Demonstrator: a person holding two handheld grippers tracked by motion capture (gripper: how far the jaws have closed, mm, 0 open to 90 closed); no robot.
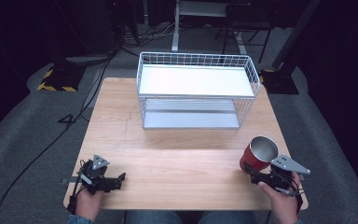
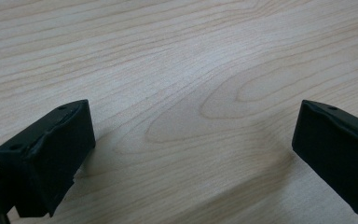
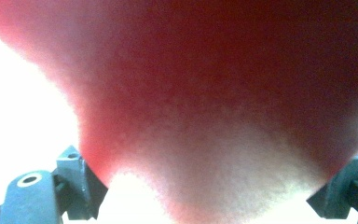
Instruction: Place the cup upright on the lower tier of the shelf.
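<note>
A red cup (image 1: pixel 257 156) with a bare metal inside is tilted above the front right of the wooden table (image 1: pixel 177 158), mouth facing up and away. My right gripper (image 1: pixel 251 171) is shut on its lower part. In the right gripper view the red cup (image 3: pixel 214 93) sits blurred and very close between the jaws of the right gripper (image 3: pixel 209 182). My left gripper (image 1: pixel 120 179) rests low at the front left corner, pointing right. It stands open over bare wood, with nothing between the jaws of the left gripper (image 2: pixel 191 144).
A white wire rack (image 1: pixel 196 60) with an upper shelf and a lower shelf stands at the back middle of the table. Cables and stand bases lie on the grey floor beyond the table's edges.
</note>
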